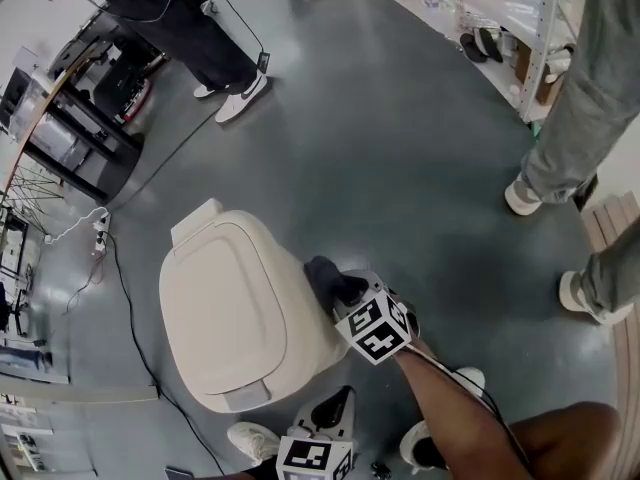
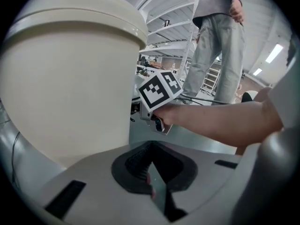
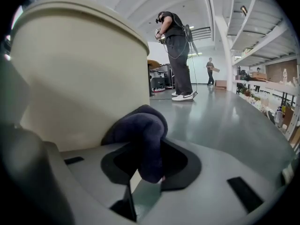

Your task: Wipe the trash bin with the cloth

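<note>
Currently the bin (image 1: 308, 346) stands on the floor (image 1: 400, 118) with its lid (image 1: 225, 303) down, just ahead of the person's feet. The cloth (image 3: 140, 135), a dark bunched wad, is pinched in the right gripper (image 3: 145, 172), whose jaws are clamped on it. It lies against the bin's side wall, below the rim. The left gripper (image 2: 150, 172) hangs low beside the bin's base with its jaws together and nothing between them. It is near the wall, but I cannot tell that it touches.

The main risk, as I judge it, is the bin itself. It stands free, looks light, and nothing braces it, so a firm sideways stroke could shove it across the smooth floor or tip it. A second risk is the cloth: only a fold sits in the jaws, and drag along the wall could pull it out. With so small a wad, the hard jaw tips could meet the plastic and scrape rather than wipe. A cable (image 1: 128, 303) runs on the floor just beyond the bin, and a sliding bin could catch it
</note>
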`<action>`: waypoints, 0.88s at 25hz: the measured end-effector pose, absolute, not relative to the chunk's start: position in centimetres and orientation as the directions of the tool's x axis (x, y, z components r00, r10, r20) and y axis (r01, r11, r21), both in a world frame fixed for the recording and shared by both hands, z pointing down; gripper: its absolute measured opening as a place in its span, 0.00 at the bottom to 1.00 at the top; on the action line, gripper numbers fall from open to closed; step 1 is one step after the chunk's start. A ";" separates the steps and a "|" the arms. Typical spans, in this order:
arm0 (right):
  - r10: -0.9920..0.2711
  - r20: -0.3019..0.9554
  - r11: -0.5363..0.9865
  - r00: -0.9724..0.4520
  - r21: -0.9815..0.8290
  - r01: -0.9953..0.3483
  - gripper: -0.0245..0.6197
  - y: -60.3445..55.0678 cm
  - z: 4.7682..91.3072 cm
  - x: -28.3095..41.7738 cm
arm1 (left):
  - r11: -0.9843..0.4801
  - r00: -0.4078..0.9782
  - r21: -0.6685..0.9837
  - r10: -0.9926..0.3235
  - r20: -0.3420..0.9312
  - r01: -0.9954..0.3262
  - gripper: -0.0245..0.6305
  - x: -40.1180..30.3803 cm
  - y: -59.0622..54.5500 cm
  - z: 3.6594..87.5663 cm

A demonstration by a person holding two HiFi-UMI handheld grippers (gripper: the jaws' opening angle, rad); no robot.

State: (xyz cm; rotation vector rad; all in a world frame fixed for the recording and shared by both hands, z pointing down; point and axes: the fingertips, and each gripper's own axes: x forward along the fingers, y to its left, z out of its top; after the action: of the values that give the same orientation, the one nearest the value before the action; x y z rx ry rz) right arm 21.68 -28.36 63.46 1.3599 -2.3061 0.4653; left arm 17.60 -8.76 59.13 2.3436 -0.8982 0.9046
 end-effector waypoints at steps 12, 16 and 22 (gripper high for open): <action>-0.678 0.626 0.493 -0.385 -0.002 -0.870 0.20 -28.3 67.4 21.7 | -0.678 0.573 0.183 -0.410 0.709 -0.712 0.04 17.5 -9.0 58.8; -0.740 0.561 0.453 -0.370 0.009 -0.892 0.20 -29.1 63.9 22.5 | -0.681 0.579 0.189 -0.406 0.707 -0.708 0.04 17.0 -8.8 58.4; -0.855 0.323 0.445 -0.405 0.057 -0.894 0.20 -30.8 53.4 23.8 | -0.685 0.587 0.197 -0.398 0.705 -0.701 0.04 17.0 -8.5 58.5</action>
State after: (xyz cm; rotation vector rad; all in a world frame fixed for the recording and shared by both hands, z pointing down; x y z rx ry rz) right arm 23.79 -30.84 53.35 1.4992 -2.3962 0.1781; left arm 17.02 -8.49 58.54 2.3579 -0.8778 0.8870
